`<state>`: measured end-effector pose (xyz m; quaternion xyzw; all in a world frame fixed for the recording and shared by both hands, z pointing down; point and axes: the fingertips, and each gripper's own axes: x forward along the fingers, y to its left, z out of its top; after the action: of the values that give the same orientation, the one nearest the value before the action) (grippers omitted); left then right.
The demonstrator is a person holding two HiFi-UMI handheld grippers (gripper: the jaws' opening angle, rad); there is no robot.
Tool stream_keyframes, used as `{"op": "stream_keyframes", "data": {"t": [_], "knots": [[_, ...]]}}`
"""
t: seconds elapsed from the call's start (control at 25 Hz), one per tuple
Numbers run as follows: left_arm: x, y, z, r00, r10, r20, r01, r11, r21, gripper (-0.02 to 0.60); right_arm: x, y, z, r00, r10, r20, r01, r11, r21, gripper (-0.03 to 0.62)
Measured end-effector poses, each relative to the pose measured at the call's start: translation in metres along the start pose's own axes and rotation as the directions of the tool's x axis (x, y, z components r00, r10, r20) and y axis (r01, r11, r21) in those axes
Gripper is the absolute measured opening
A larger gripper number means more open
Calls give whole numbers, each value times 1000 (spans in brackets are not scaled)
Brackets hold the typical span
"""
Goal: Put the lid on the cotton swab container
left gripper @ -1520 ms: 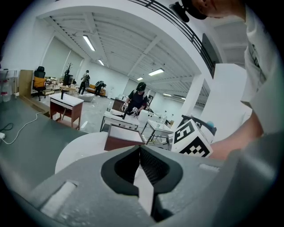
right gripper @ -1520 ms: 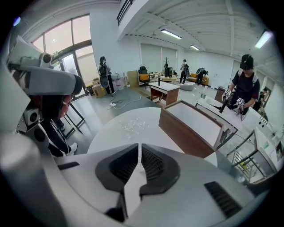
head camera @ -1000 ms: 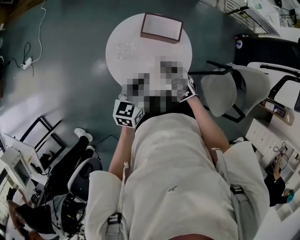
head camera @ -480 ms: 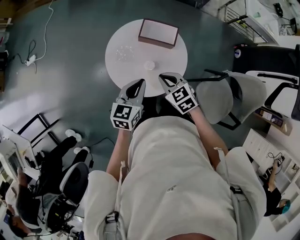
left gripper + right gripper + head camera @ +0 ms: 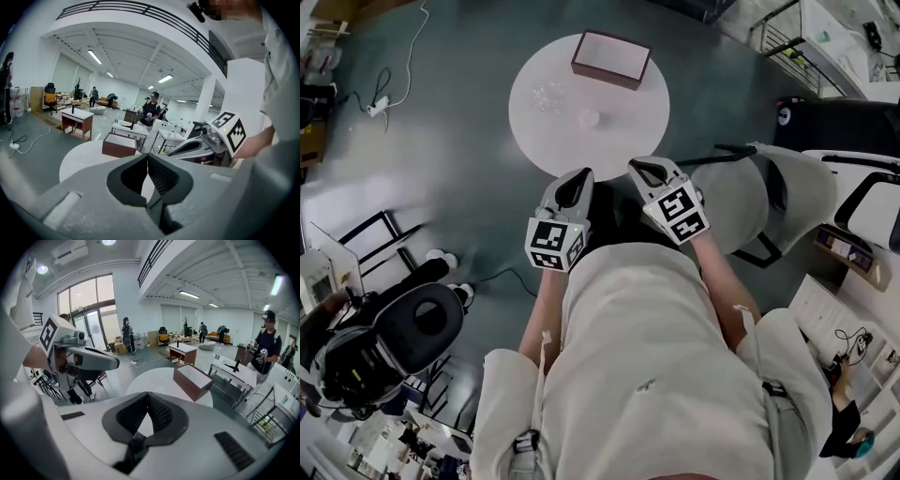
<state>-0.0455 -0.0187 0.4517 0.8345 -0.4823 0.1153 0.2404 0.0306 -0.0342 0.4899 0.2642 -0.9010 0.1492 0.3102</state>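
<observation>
A round white table (image 5: 628, 122) stands ahead of me. On it a clear cotton swab container (image 5: 549, 97) lies at the left, and a small white round lid (image 5: 589, 118) sits apart from it near the middle. My left gripper (image 5: 578, 176) and right gripper (image 5: 645, 169) hover side by side close to my body, just short of the table's near edge. Both are shut with nothing between the jaws. The left gripper view shows its shut jaws (image 5: 147, 154) and the right gripper (image 5: 197, 145) beside them. The right gripper view shows its shut jaws (image 5: 147, 394) and the left gripper (image 5: 89, 359).
A brown box with a pale top (image 5: 611, 58) sits at the table's far edge. A grey chair (image 5: 769, 187) stands right of the table, and a black chair (image 5: 412, 328) is at lower left. Cables (image 5: 389, 84) lie on the floor. People and desks fill the hall behind.
Both grippers have drawn back from over the table's near edge toward my body. The head view has shifted, so the table sits farther up the picture.
</observation>
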Motion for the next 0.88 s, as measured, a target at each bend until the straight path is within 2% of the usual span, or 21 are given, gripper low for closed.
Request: {"op": "stream_keyframes", "data": {"t": [0.28,0.48,0.68,0.88], "knots": [[-17,-72,-33,1000,28,-2,-28,999,21,9,-62,5,-57,1000,-4,25,3,1000,24,9],[-43,-97,-39,997,73,20,-74,996,49,9,-97,19,-75,998,20,59,-22,999,39,9],[-80,-97,-16,988,119,95,-125,990,63,9,-126,33,-50,990,18,138,-19,1000,10,9],[-103,-97,20,975,142,170,-162,981,110,9,-162,31,-7,968,-10,251,6,1000,17,9]]}}
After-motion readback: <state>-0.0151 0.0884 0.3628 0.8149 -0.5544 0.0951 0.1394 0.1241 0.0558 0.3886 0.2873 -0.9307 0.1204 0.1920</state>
